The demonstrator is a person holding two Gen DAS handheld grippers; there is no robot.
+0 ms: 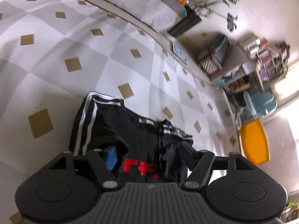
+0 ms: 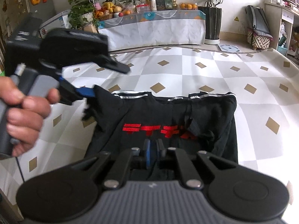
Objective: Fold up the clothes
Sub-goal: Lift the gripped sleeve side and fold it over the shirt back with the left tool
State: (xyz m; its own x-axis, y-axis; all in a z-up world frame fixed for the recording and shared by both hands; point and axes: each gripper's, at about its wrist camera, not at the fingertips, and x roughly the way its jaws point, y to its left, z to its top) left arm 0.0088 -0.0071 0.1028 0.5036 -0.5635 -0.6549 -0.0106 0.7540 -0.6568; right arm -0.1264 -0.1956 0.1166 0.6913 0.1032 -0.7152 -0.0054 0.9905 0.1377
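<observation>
My left hand (image 2: 24,115) is wrapped round the grey handle of the left gripper (image 2: 104,80), which angles downward over the left end of the black garment (image 2: 168,123). Its jaws stand apart: one blue-padded finger (image 2: 86,91) lies against the cloth's left corner, the other black finger sits clear above it, so the pads press on nothing. From that gripper's own camera the fingers spread wide on either side of the bunched fabric, the blue pad (image 1: 111,158) low on the left.

My right gripper (image 2: 153,149) points downward at the near edge of the garment, its two fingers drawn together; whether cloth is caught between them I cannot tell, since the black fabric lies right behind them.

The garment lies partly folded on a floor mat (image 2: 214,71) of grey and white checks with tan diamonds, near the mat's near edge. White stripes (image 2: 134,95) run along its far edge. Red embroidered lettering (image 2: 160,129) crosses its middle; the characters are blocky and I cannot read them.

Beyond the mat's far edge, a covered table (image 2: 153,28) carries fruit, jars and potted plants.
</observation>
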